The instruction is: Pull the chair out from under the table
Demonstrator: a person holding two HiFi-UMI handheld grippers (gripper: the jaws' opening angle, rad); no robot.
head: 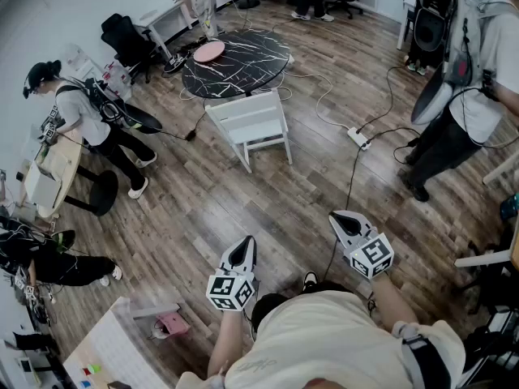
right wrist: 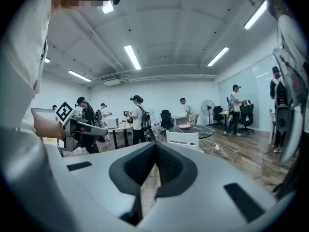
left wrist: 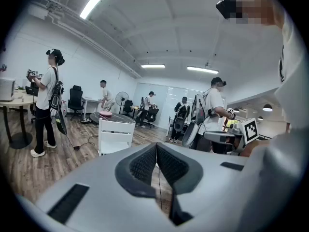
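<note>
A white wooden chair (head: 253, 126) stands on the wood floor with its back toward me, just in front of a round black marble table (head: 236, 61). The same chair (left wrist: 115, 135) shows small ahead in the left gripper view, and the chair (right wrist: 182, 139) also sits beside the table (right wrist: 197, 129) in the right gripper view. My left gripper (head: 243, 250) is shut and holds nothing, well short of the chair. My right gripper (head: 341, 220) is also shut and empty, level with the left one.
A pink dish (head: 209, 51) lies on the table. A power strip (head: 358, 138) and cables (head: 350, 186) trail over the floor right of the chair. Several people stand around: one at left (head: 89, 118), one at right (head: 466, 96). A light desk (head: 53, 177) stands at far left.
</note>
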